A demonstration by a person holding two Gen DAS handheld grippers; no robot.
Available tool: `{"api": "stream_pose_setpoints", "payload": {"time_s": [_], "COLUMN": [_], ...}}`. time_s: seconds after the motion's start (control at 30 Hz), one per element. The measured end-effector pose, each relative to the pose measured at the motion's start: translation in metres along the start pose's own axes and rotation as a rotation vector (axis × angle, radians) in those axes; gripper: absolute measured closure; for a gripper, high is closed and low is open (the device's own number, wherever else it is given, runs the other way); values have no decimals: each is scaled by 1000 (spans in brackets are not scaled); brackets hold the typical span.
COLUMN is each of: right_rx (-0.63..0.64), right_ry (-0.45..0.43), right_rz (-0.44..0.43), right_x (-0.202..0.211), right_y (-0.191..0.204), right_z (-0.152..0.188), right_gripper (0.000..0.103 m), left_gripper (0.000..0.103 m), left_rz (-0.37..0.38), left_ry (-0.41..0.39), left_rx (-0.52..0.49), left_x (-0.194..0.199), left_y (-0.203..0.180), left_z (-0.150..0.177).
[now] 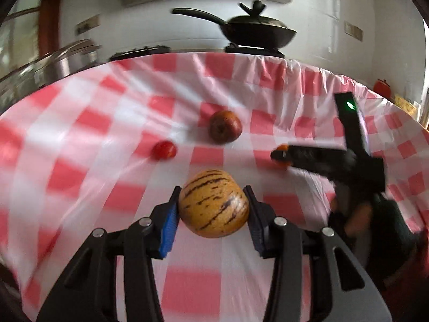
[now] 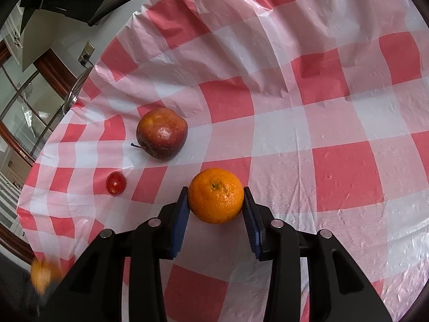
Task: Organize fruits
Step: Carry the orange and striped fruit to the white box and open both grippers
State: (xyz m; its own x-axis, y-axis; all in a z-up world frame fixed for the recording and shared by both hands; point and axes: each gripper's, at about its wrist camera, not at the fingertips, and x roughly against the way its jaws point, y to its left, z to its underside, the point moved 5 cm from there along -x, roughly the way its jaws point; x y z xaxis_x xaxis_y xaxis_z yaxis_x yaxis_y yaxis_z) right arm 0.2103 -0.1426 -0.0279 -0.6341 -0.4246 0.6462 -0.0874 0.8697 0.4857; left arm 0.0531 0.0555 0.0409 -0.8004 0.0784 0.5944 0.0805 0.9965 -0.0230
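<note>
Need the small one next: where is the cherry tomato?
In the right wrist view, the cherry tomato lies on the checked cloth, left of the orange and just below the apple.

Orange mandarin (image 2: 216, 195), dark-striped yellow melon (image 1: 213, 203), red-checked cloth (image 2: 308, 123).

Four pieces of fruit, one of each kind: one striped yellow melon (image 1: 213, 204) at the centre of the left wrist view, one apple (image 1: 224, 127) at its 12 o'clock, one small red tomato (image 1: 164, 149) at its 10 o'clock, and one orange (image 2: 216, 195). One checked cloth (image 2: 308, 123) covers the desk. Two hand-held grippers, the left hand-held gripper (image 1: 213, 209) and the right hand-held gripper (image 2: 216, 204). One lidded black pan (image 1: 257, 30) at 12 o'clock.
</note>
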Motion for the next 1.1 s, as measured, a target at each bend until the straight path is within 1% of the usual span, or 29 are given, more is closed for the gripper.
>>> {"api": "stream_pose_setpoints", "payload": {"time_s": [0.13, 0.23, 0.3, 0.33, 0.37, 0.4, 0.47, 0.5, 0.6, 0.7, 0.8, 0.93, 1.0, 1.1], "right_rx": [-1, 19, 52, 74, 86, 101, 161, 197, 288, 358, 468, 603, 646, 742], "right_ry": [3, -5, 1, 22, 37, 47, 59, 67, 83, 98, 106, 116, 122, 132], "right_rz": [0, -23, 5, 34, 23, 8, -18, -44, -65, -106, -155, -193, -209, -233], "right_x": [-1, 4, 11, 19, 25, 31, 52, 64, 86, 106, 131, 153, 160, 172], "right_y": [0, 4, 9, 15, 21, 28, 49, 62, 90, 119, 155, 195, 209, 231], "right_z": [0, 2, 10, 22, 31, 40, 65, 80, 117, 153, 193, 239, 256, 291], "right_gripper": [64, 64, 64, 64, 64, 64, 64, 64, 64, 64, 64, 64, 64, 64], "left_gripper": [57, 57, 57, 57, 57, 57, 57, 57, 57, 57, 57, 57, 57, 57], "left_rz": [-3, -31, -49, -59, -75, -90, -104, -115, -150, -176, -194, -223, -247, -282], "left_ry": [38, 50, 44, 46, 49, 52, 59, 61, 59, 56, 56, 61, 68, 81], "left_rx": [122, 151, 165, 168, 171, 180, 196, 206, 239, 250, 259, 285, 302, 330], "left_x": [44, 69, 88, 98, 108, 117, 128, 133, 152, 169, 184, 206, 217, 230], "left_y": [11, 17, 23, 27, 33, 39, 49, 54, 70, 81, 92, 111, 124, 140], "left_z": [39, 58, 72, 81, 90, 100, 113, 119, 138, 152, 163, 184, 197, 217]}}
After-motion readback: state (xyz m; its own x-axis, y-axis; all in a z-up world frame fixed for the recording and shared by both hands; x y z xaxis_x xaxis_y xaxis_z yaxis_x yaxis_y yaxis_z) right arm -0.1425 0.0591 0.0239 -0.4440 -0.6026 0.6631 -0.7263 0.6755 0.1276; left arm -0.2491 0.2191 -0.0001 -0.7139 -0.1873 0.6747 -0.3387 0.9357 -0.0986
